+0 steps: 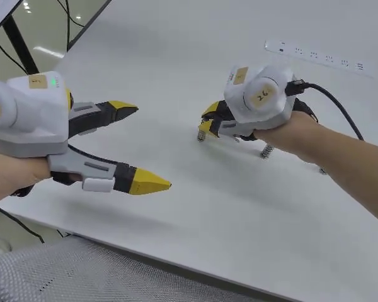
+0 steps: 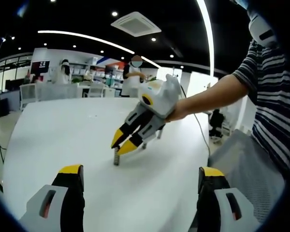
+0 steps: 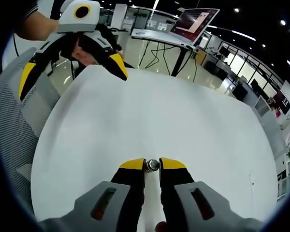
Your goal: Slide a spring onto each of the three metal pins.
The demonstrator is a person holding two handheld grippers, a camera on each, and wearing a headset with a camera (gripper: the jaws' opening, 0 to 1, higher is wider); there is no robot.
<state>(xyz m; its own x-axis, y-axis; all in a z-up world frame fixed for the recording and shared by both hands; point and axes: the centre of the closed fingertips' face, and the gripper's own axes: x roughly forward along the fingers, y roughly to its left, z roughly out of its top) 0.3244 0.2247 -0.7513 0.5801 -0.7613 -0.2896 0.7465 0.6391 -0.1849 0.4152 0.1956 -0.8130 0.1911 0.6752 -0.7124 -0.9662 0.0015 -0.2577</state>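
Seating, I judge, a spring (image 3: 152, 165) pinched in my right gripper (image 3: 152, 163); left gripper (image 1: 148, 146) is hanging open; next needs straight downward sliding.

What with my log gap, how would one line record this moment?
left gripper: open, above table | right gripper: shut on spring | spring: upright on table

Ceiling strip lights (image 2: 87, 36) are lighting the white worktop (image 1: 239, 207) brightly and evenly. The left gripper (image 1: 151, 146) is casting a soft shadow near the front edge. Both gripper views are bending at their edges.
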